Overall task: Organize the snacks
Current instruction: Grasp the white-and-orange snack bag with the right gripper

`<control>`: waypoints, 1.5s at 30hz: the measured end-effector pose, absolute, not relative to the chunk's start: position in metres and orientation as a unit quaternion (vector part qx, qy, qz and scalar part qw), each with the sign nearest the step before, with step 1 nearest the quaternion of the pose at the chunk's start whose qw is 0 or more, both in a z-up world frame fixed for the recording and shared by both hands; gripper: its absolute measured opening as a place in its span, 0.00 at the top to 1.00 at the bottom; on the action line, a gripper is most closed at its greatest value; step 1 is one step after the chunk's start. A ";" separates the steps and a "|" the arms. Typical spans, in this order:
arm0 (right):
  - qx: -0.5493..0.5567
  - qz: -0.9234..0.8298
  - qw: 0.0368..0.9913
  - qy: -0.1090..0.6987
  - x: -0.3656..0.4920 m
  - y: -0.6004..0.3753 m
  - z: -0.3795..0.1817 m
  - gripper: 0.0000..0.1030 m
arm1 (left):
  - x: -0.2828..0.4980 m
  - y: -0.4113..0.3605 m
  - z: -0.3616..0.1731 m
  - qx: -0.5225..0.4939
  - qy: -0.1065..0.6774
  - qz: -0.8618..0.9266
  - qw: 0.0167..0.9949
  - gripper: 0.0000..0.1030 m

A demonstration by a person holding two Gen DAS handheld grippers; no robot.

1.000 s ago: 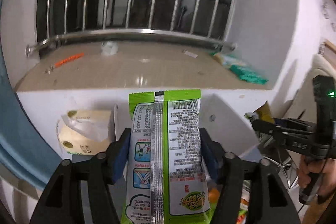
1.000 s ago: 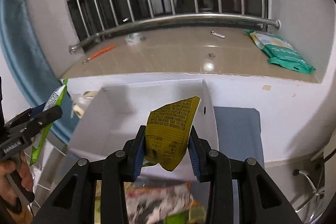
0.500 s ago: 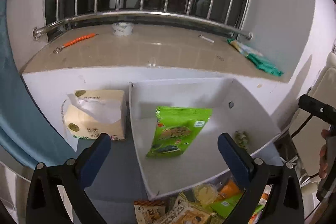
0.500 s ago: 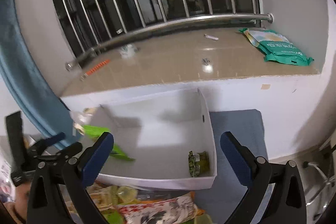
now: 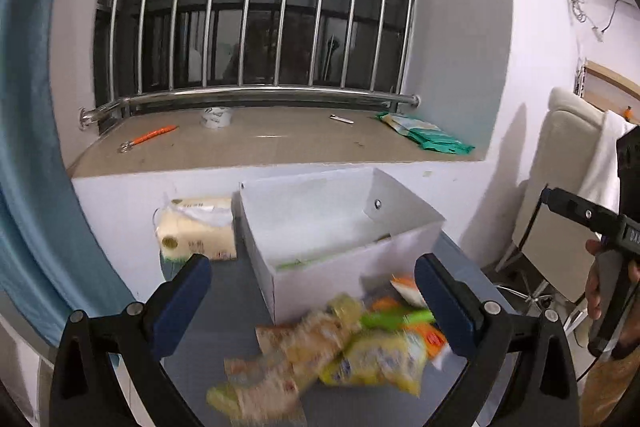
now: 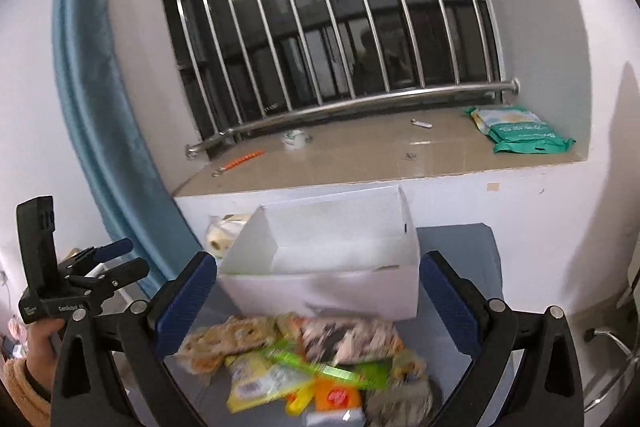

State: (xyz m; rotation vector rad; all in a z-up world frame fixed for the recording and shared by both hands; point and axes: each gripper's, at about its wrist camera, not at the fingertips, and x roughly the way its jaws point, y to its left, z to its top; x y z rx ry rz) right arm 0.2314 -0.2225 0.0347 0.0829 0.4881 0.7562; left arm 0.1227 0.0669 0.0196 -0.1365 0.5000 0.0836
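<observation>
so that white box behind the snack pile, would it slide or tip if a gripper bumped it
The white box looks like thin folded card, so probably light for its size. With little visible inside, it would likely slide on the smooth grey tabletop rather than hold still. Its low, wide shape suggests sliding before tipping, though a wall might flex if pushed high.

Place: I think this is a room in a home.
Window: I see a dark window [image 6: 332, 39] with shiny metal bars.
Sill: a tan ledge [image 5: 272, 143] holds small things, like green packs [image 6: 520, 135].
Curtain: a blue curtain [image 6: 100, 99] hangs at the side.
Table: a tissue pack [image 5: 196, 231] sits by a white box [image 5: 344, 227] and a pile of snacks [image 6: 304, 363].
</observation>
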 end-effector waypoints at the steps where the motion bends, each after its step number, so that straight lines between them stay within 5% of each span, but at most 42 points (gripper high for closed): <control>1: 0.043 0.367 0.900 0.231 0.214 -0.228 0.031 0.00 | 0.110 0.064 0.017 -0.067 0.247 0.042 0.966 0.00; 16: -0.045 0.328 0.911 0.244 0.124 -0.227 -0.031 0.00 | 0.029 0.034 -0.018 -0.083 0.266 0.026 0.960 0.00; 38: -0.205 0.265 0.888 0.315 0.277 -0.110 -0.102 0.00 | 0.020 0.054 -0.037 -0.106 0.282 0.030 0.953 0.00; 39: -0.215 0.258 0.886 0.319 0.282 -0.108 -0.107 0.05 | 0.020 0.054 -0.038 -0.105 0.284 0.030 0.953 0.00; 42: -0.210 0.255 0.882 0.335 0.291 -0.110 -0.114 0.48 | 0.021 0.056 -0.043 -0.105 0.289 0.033 0.951 0.00; 45: -0.205 0.249 0.887 0.330 0.289 -0.117 -0.106 0.57 | 0.023 0.060 -0.047 -0.110 0.295 0.035 0.948 0.00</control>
